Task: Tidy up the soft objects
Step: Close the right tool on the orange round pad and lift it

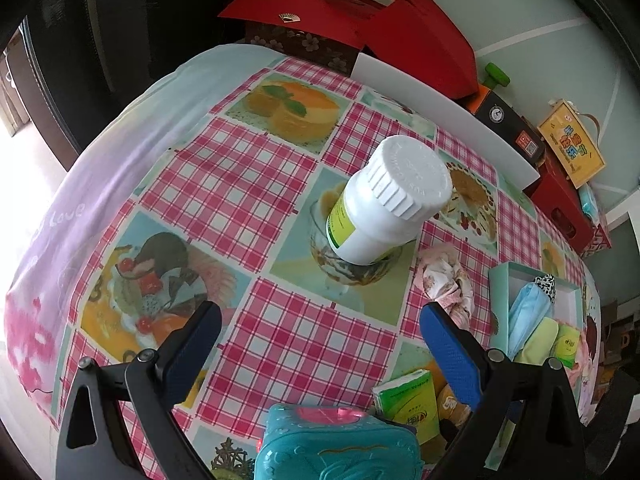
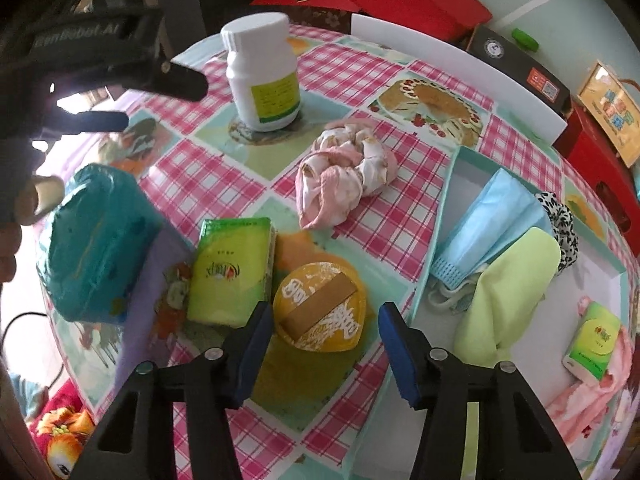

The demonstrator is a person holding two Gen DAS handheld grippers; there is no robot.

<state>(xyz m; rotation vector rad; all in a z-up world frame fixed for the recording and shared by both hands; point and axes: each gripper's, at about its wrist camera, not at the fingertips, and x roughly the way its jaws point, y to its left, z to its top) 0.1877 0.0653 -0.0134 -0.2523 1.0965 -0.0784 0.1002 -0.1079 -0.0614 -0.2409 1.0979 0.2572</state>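
Left wrist view: the left gripper [image 1: 320, 344] hangs over the checked tablecloth [image 1: 256, 184] with its jaws spread wide and nothing between them. Beyond them a white bottle [image 1: 384, 204] with a ribbed cap stands on the cloth. Right of it lies a crumpled pink scrunchie [image 1: 444, 280], just beside the right-hand finger. Further right sits a pale teal box [image 1: 498, 280] holding a blue face mask [image 1: 528, 312], a leopard-print scrunchie [image 1: 546, 284], a light green cloth [image 1: 538, 340] and a small green tissue pack [image 1: 568, 344]. At the near edge a teal toy case [image 1: 340, 444] fills the gap below the jaws, with a green tissue packet [image 1: 412, 404] to its right.

Right wrist view: the right gripper [image 2: 326, 340] is also released, its jaws apart and empty, hovering above a round yellow lid [image 2: 320, 304] that lies on the cloth. Left of the lid is the green tissue packet [image 2: 232, 272], and further left the teal toy case [image 2: 96, 240]. The pink scrunchie [image 2: 344, 176] lies in the middle of the table, near the white bottle [image 2: 262, 72] at the far side. The teal box [image 2: 448, 196] on the right holds the blue face mask [image 2: 492, 224], light green cloth [image 2: 508, 292], leopard-print scrunchie [image 2: 560, 220] and small green tissue pack [image 2: 592, 340]. The left gripper [image 2: 160, 100] shows at upper left.
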